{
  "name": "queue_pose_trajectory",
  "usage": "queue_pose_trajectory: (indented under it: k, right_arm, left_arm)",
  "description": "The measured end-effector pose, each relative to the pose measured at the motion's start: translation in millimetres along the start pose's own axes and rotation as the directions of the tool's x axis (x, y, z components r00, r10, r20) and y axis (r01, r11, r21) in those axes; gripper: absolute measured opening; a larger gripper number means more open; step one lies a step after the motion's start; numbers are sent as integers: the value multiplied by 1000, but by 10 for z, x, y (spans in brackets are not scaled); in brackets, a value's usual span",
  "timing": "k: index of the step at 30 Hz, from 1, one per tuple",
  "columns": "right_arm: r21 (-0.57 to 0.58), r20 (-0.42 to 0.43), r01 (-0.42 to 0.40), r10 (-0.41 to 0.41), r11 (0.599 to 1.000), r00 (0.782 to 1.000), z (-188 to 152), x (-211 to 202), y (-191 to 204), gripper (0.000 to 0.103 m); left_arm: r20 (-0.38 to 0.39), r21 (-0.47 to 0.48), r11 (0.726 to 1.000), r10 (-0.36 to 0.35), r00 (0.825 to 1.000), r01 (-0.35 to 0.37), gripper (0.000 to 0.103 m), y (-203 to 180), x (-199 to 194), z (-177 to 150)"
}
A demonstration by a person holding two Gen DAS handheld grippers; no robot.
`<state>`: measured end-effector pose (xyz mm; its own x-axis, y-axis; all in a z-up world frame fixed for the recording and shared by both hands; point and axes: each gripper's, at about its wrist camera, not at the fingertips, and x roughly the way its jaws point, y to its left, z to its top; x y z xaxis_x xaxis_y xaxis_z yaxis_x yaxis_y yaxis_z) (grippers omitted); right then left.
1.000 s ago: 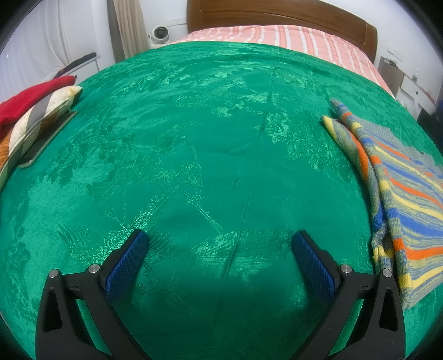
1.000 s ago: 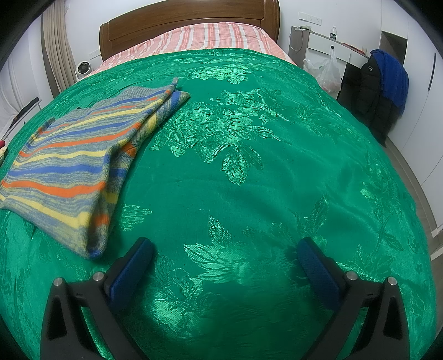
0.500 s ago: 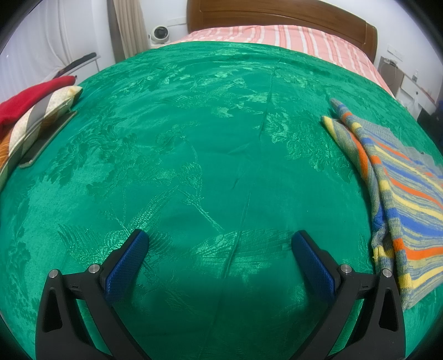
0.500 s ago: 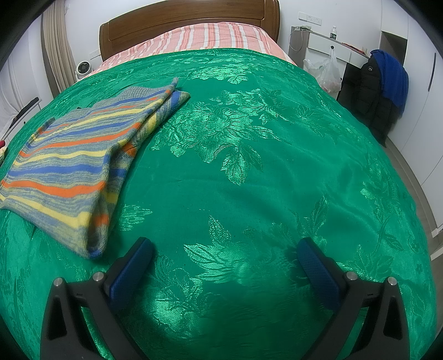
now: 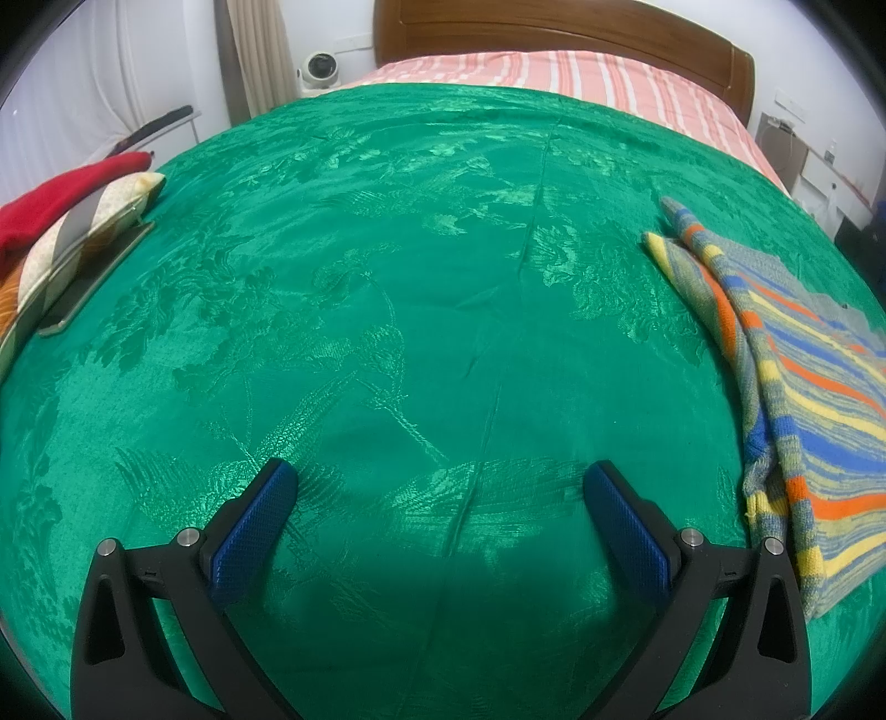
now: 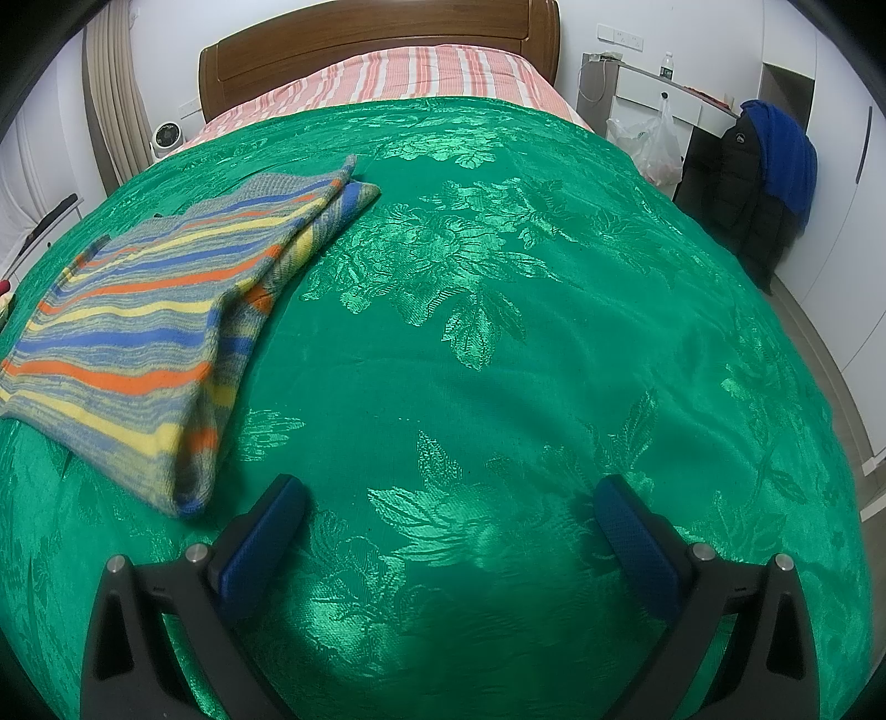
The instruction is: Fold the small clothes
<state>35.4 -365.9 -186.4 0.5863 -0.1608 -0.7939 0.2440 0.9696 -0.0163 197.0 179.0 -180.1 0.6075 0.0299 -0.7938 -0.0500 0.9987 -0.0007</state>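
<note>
A striped knit garment in blue, orange, yellow and grey lies folded flat on the green bedspread, at the right edge of the left wrist view. The same striped garment fills the left side of the right wrist view. My left gripper hovers open over bare bedspread, left of the garment, with nothing between its blue pads. My right gripper is open too, just right of the garment's near corner, holding nothing.
A pile of red, cream and orange clothes sits at the bed's left edge. Striped pink bedding and a wooden headboard lie at the far end. A white desk, plastic bag and hung jackets stand right of the bed.
</note>
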Motion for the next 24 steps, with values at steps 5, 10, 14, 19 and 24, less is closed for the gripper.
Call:
queue_pose_trajectory:
  k: [5, 10, 14, 19, 24]
  right_arm:
    - [-1, -1, 1, -1, 1000, 1000, 4, 4, -1, 103]
    - [-1, -1, 0, 0, 1000, 1000, 3, 6, -5, 103]
    - [-1, -1, -1, 1, 1000, 1000, 3, 6, -6, 103]
    - [-1, -1, -1, 1, 1000, 1000, 4, 5, -7, 103]
    - [-1, -1, -1, 1, 1000, 1000, 4, 5, -8, 103]
  left_arm:
    - [0, 0, 1000, 0, 1000, 0, 103, 1, -6, 5]
    - [0, 0, 1000, 0, 1000, 0, 103, 2, -5, 5]
    - [0, 0, 1000, 0, 1000, 0, 103, 2, -4, 5]
    - [0, 0, 1000, 0, 1000, 0, 103, 2, -2, 5]
    - [1, 0, 1000, 0, 1000, 0, 103, 2, -1, 5]
